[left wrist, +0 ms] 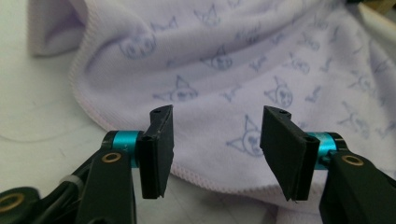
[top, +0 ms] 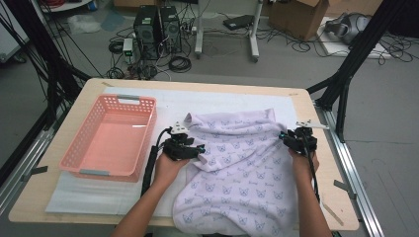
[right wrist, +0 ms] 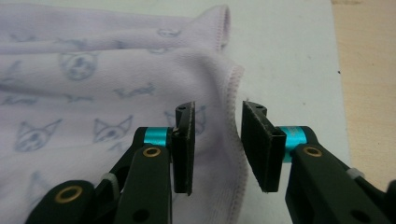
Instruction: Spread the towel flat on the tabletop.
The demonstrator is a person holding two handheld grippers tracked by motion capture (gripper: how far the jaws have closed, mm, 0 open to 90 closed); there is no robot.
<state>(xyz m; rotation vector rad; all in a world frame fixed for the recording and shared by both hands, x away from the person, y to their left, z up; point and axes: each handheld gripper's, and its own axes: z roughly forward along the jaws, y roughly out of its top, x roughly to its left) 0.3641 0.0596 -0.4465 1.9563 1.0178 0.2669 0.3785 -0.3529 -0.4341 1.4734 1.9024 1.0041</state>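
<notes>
**K:** Cabled lab floor behind, light wooden table [top: 316,197] with a white mat [top: 163,101] on top. Pale lilac towel with a printed cat-face pattern [top: 237,168] lies rumpled on the mat's right half, near end draped over the table's front edge. Pink perforated plastic basket [top: 111,136] sits just left of it, nothing inside.

**R:** Grippers?

**K:** Left gripper [left wrist: 217,149] is parted wide, stitched hem on the mat below the gap, pads clear of cloth. Right gripper [right wrist: 217,149] is narrower, straddling the raised hem at the towel's right side; pads look just off the fabric. Neither has hold of anything, as far as I can judge.

**R:** Risks?

**K:** Left: hem lies flat, so closing from this height likely pinches air or only a thin fringe that slips on lift. Right: edge is folded, it could catch two layers and drag the fold along. Uneven grips would skew the towel. Also the hanging end's weight may pull it off the front.

**R:** Basket?

**K:** Close to the left forearm; a wide swing could knock it.
</notes>
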